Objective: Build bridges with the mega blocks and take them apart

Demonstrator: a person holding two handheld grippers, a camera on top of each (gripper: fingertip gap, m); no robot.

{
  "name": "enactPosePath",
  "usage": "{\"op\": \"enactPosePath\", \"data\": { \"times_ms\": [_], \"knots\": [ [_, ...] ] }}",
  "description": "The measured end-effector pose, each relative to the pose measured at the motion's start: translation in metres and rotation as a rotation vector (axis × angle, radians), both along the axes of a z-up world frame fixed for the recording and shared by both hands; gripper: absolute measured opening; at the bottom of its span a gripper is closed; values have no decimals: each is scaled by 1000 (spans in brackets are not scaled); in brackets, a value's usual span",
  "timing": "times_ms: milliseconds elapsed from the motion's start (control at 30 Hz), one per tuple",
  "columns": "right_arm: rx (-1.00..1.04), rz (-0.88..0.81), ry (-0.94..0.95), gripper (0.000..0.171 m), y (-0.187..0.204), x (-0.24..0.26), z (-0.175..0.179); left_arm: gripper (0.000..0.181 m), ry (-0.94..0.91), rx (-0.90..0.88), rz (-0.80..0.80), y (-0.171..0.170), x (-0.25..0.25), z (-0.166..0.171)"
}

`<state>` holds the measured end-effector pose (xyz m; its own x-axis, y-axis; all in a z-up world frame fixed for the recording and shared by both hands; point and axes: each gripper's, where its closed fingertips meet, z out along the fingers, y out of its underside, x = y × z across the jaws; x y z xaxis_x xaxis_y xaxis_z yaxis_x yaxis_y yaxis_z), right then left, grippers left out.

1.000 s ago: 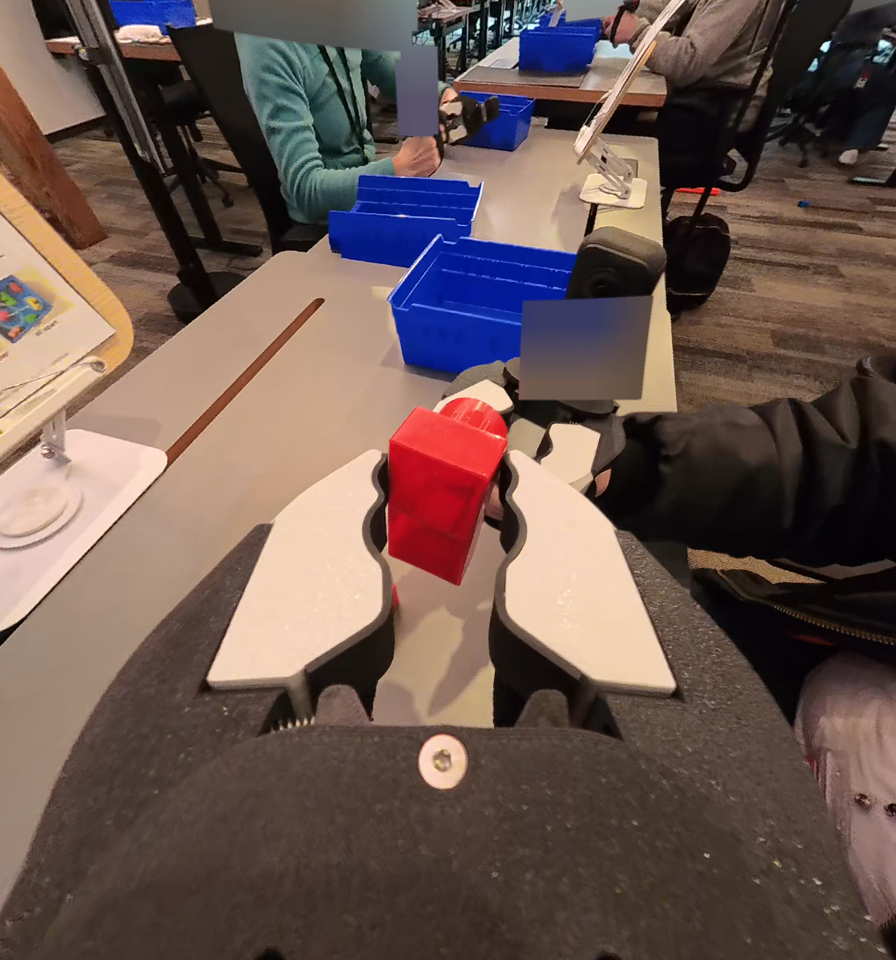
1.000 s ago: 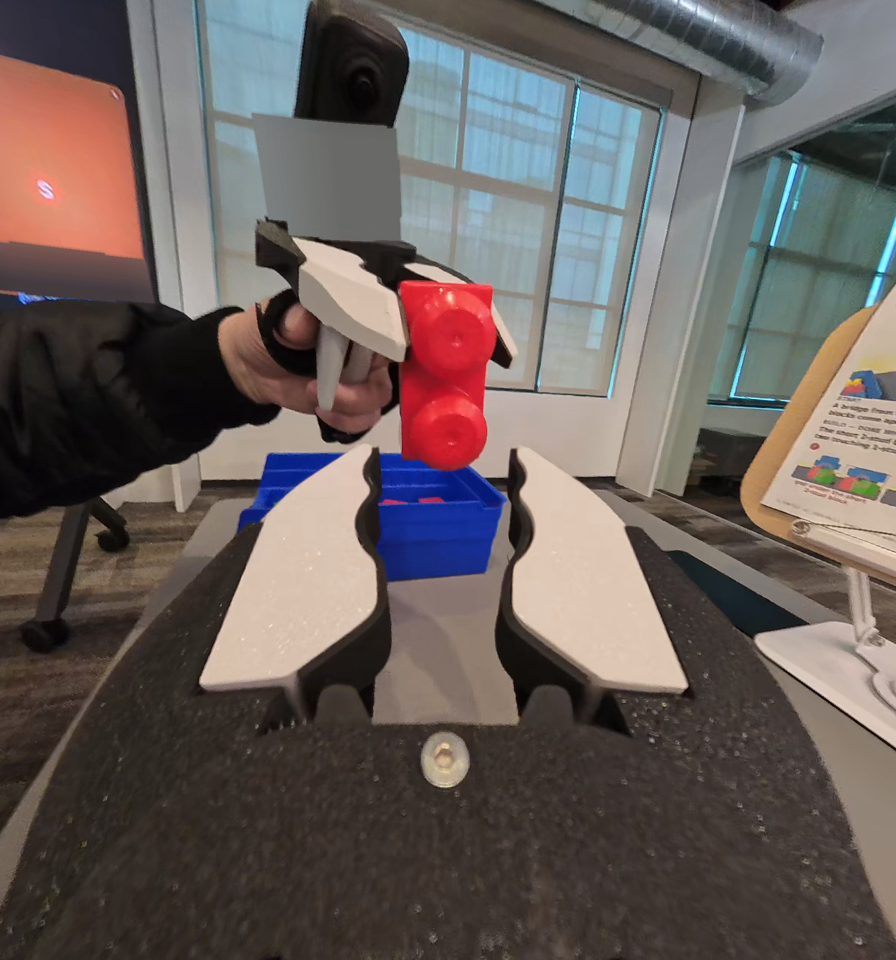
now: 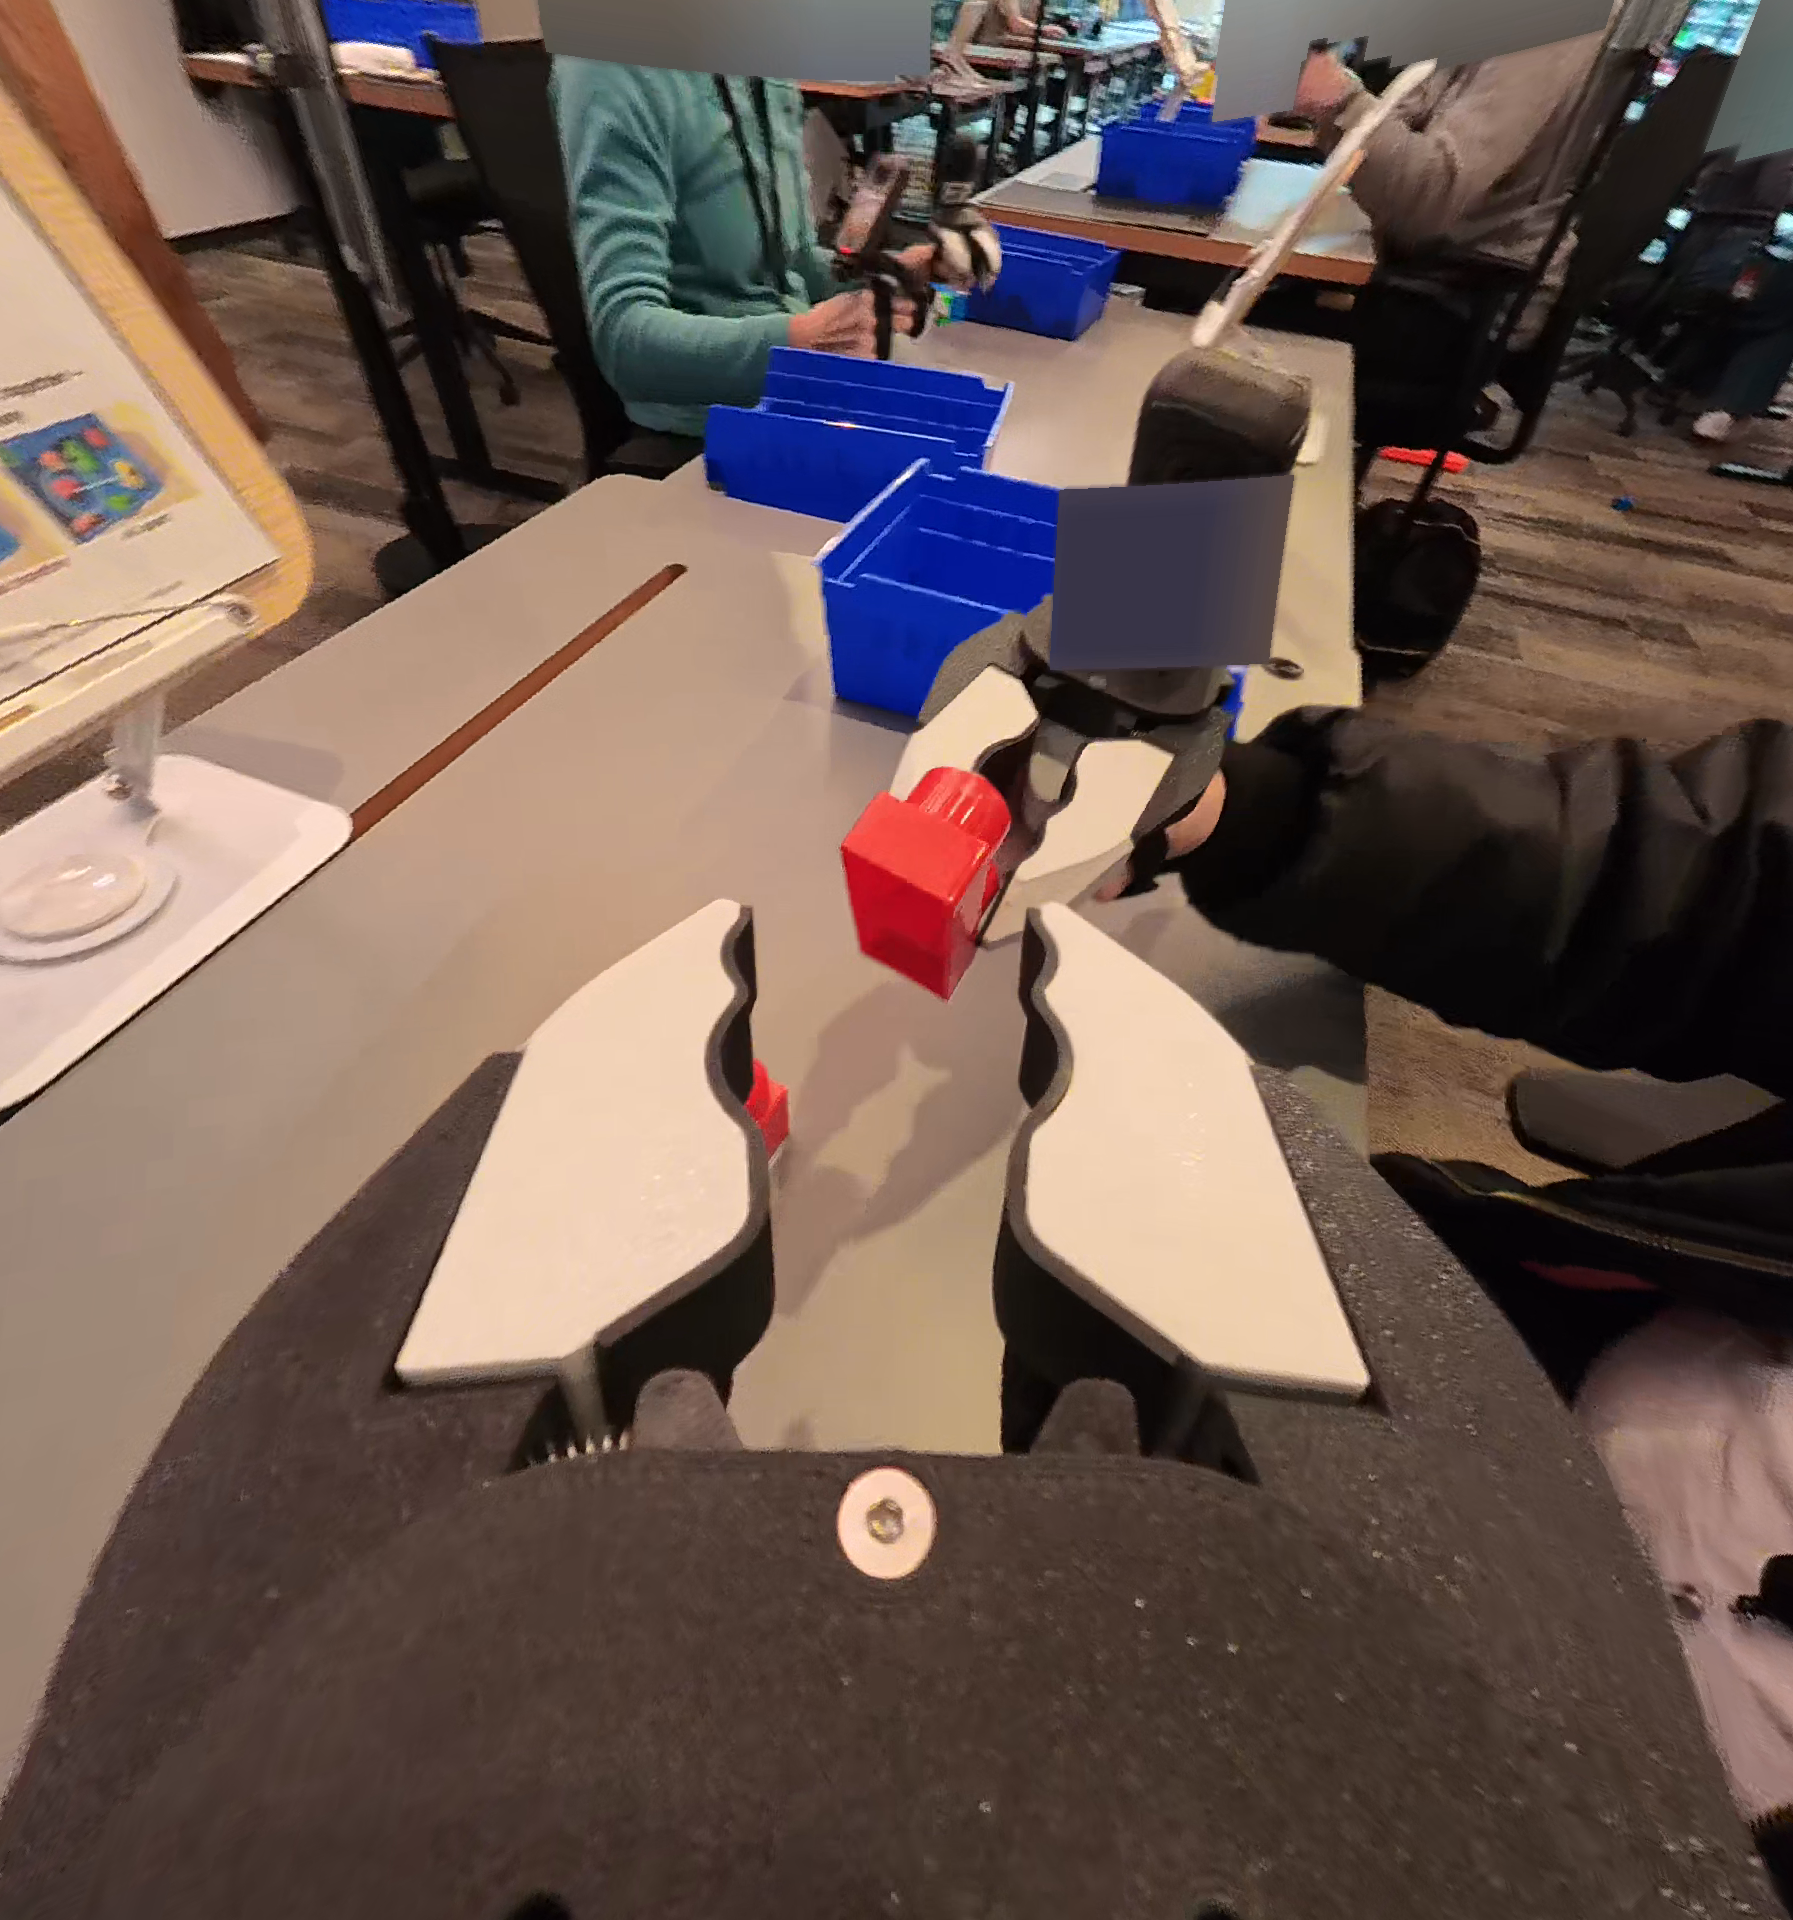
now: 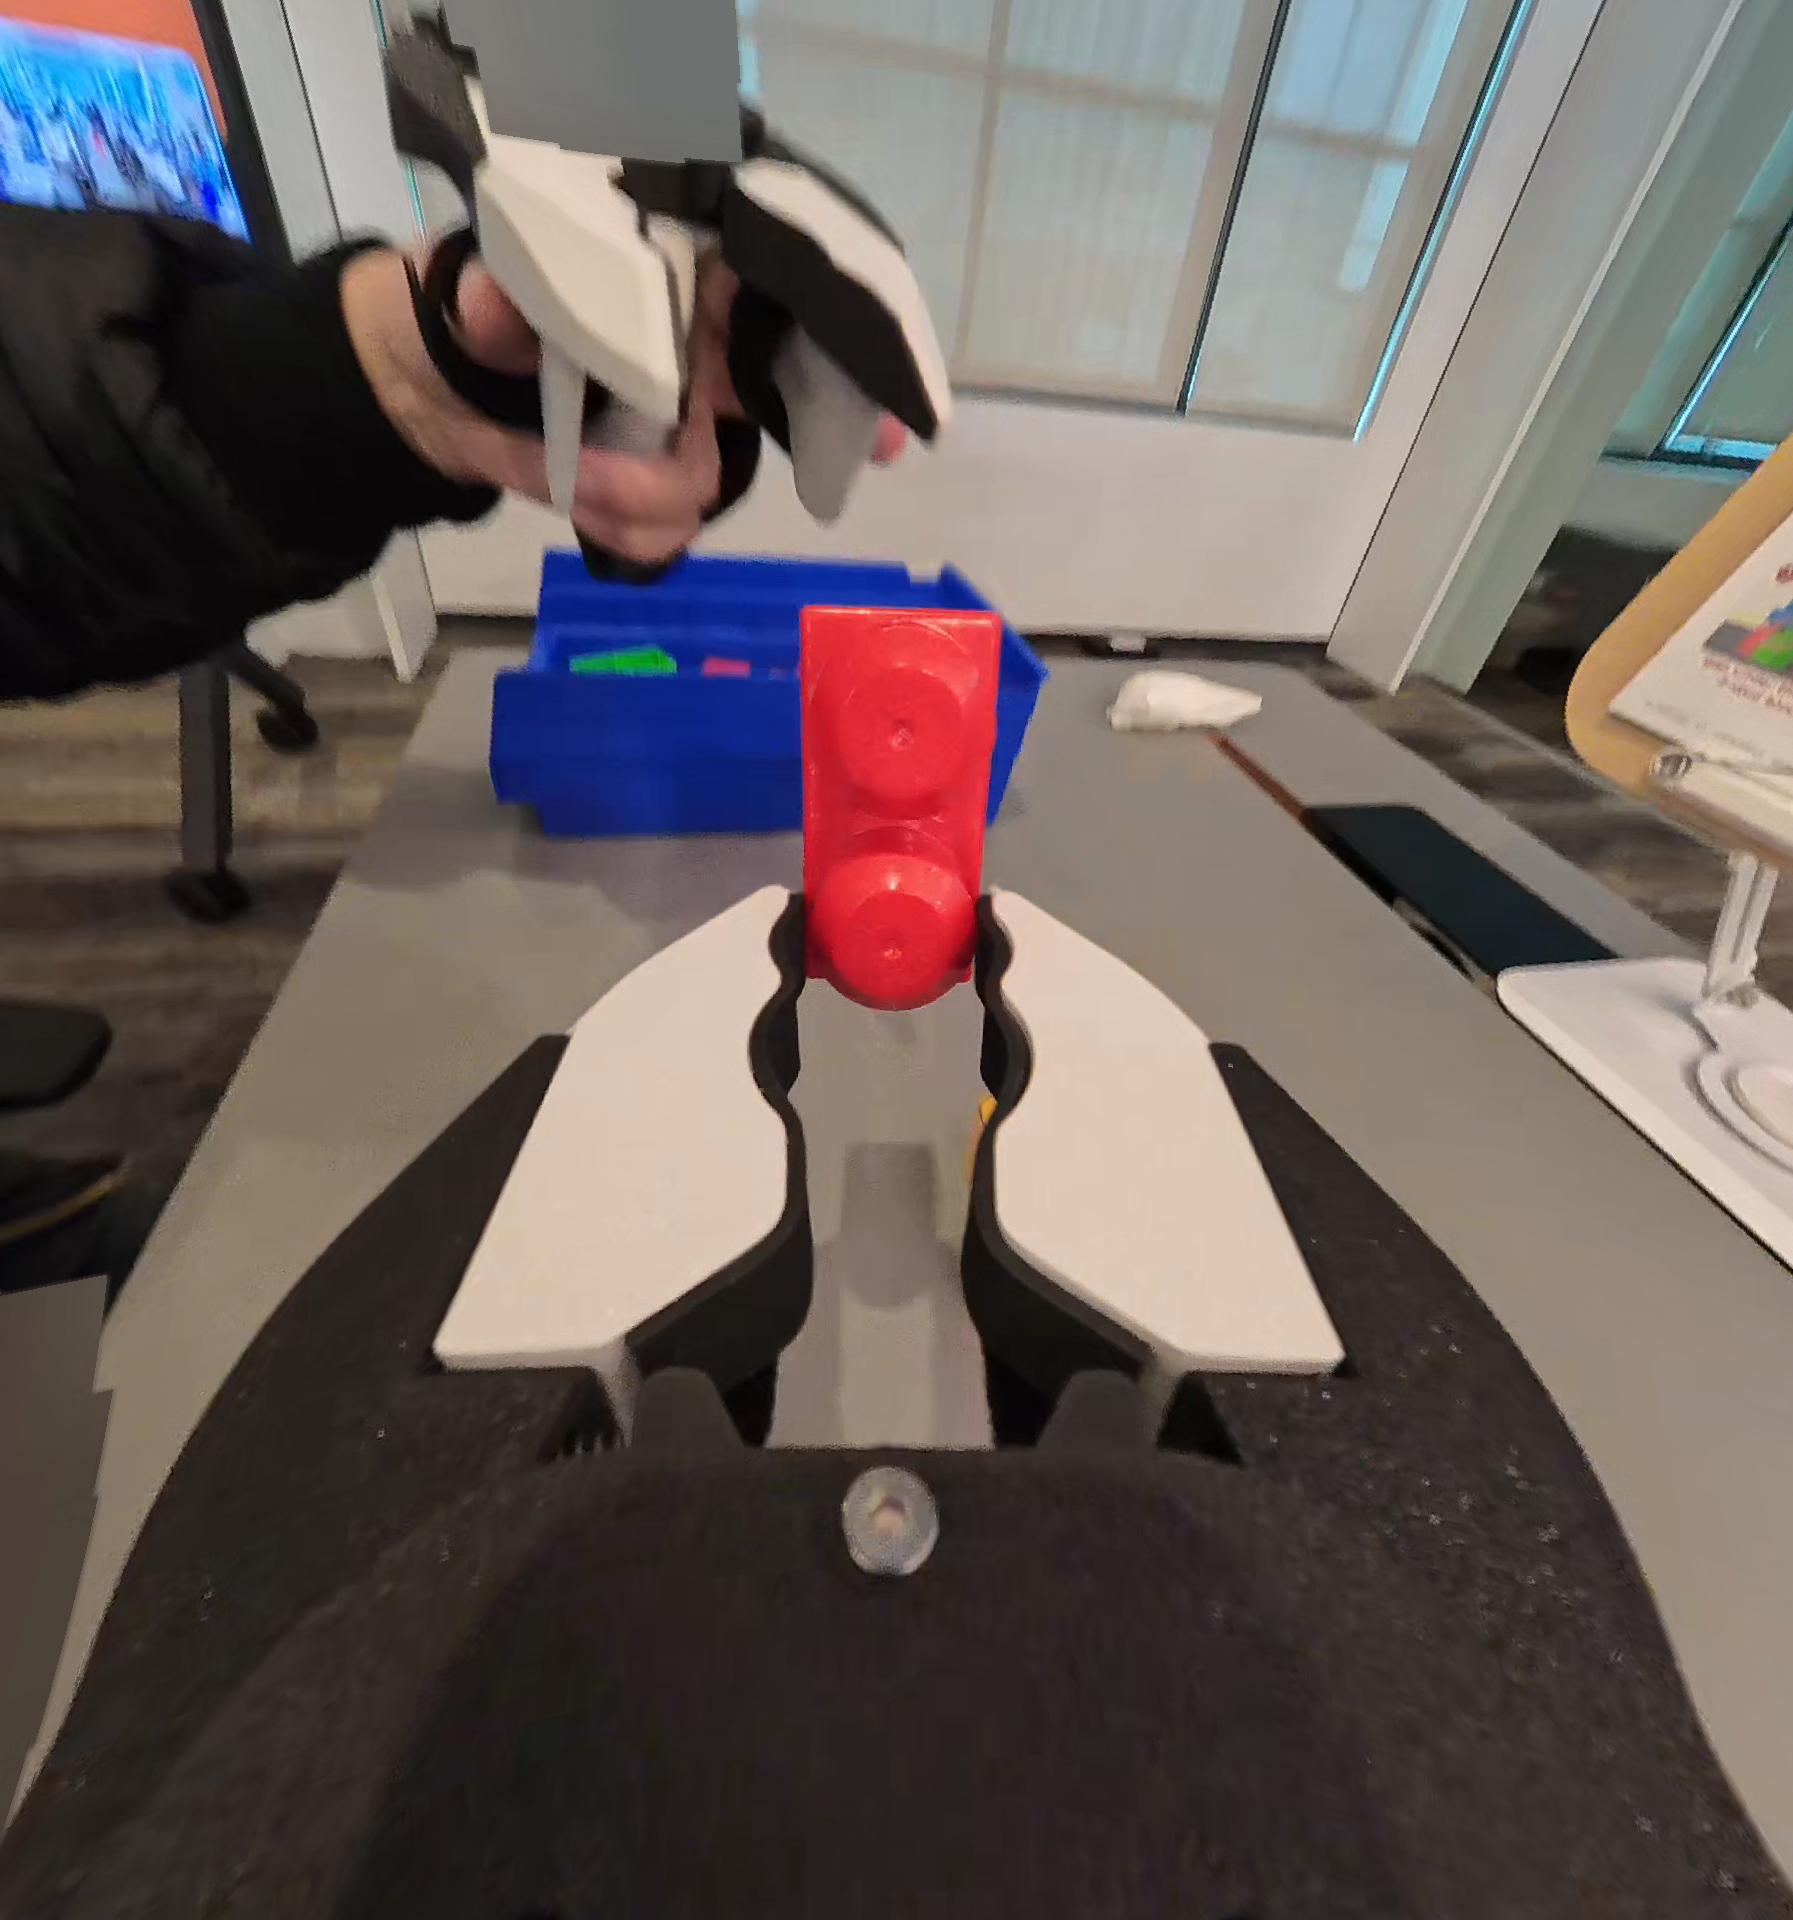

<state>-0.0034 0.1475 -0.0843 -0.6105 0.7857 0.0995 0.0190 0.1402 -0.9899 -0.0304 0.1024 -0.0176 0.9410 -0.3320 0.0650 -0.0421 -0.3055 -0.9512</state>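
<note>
Right gripper fingers pinch lower stud end of red two-stud block; long axis runs forward off fingertips, above tabletop. Left gripper fingers spread, empty, block just beyond tips, up-right

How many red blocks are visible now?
2. One red two-stud block is clamped in the right gripper. A second red piece peeks from under a finger of the left gripper, mostly hidden. The blue bin may hold more.
</note>
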Motion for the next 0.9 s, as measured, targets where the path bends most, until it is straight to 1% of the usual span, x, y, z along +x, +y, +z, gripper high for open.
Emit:
{"op": "enactPosePath", "data": {
  "times_ms": [67, 200, 333, 467, 533, 567, 667, 767, 900],
  "knots": [
    [80, -10, -79, 30, 11, 2, -15, 45, 4, -5, 63, -9, -10, -5],
    [248, -32, -228, 31, 33, 7, -50, 41, 69, -13, 131, -23, -14, -25],
    [344, -37, -356, 31, 48, 14, -80, 42, 120, -82, 159, -29, -13, -58],
    [492, -57, -551, 31, 73, 24, -121, 44, 183, -116, 194, -30, -13, -85],
    [549, -61, -656, 31, 85, 28, -136, 50, 229, -148, 206, -32, -14, -98],
    [579, -59, -705, 31, 91, 30, -141, 53, 253, -168, 211, -33, -14, -104],
    [650, -53, -794, 31, 103, 31, -149, 53, 295, -204, 220, -36, -16, -118],
    [713, -49, -877, 31, 113, 33, -155, 53, 281, -228, 225, -39, -17, -130],
    [724, -54, -907, 31, 119, 32, -159, 50, 297, -272, 307, -41, -30, -149]
  ]
}}
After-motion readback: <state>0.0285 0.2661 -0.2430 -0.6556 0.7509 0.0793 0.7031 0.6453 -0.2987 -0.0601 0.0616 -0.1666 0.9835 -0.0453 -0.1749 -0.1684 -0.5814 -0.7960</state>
